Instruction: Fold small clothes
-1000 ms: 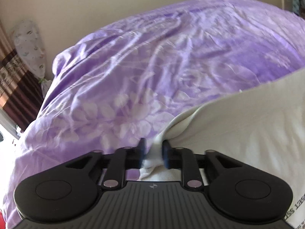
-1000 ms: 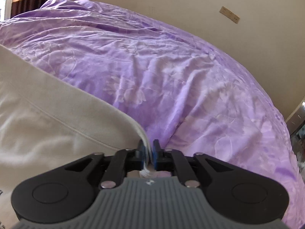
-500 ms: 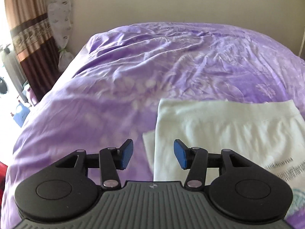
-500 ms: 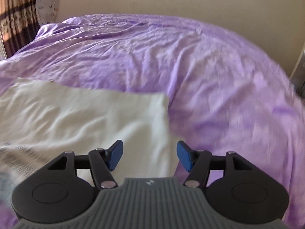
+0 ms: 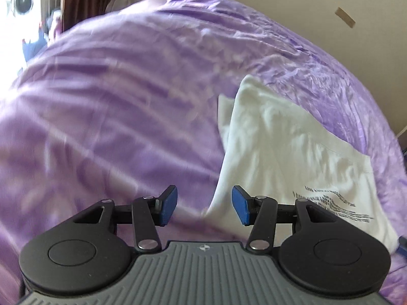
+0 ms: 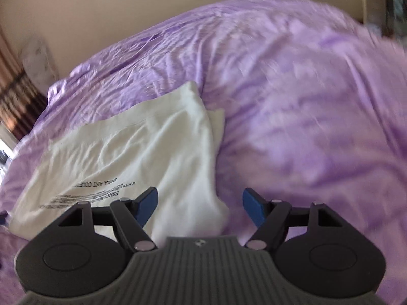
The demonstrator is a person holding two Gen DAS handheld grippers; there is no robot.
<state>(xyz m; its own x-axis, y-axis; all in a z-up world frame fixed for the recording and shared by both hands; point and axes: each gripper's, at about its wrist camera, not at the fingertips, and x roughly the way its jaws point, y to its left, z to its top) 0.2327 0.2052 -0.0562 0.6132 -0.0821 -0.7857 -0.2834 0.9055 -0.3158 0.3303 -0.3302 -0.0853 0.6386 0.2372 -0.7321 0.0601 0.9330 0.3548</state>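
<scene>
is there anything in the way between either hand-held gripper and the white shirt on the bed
Nothing visible. The white shirt lies alone on the purple bedspread. The left hand-held gripper is open, the right hand-held gripper is opening, and both hang empty over the shirt's near edge.

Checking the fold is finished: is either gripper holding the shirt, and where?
Nothing held. Left gripper is open, right gripper opening; the shirt lies free.

Folded garment lies flat on bedspread, printed text on its near part. In left wrist view garment sits right of centre, left gripper above its near left corner. In right wrist view garment sits left, right gripper above its near right corner. Wall behind bed; curtain at far left
</scene>
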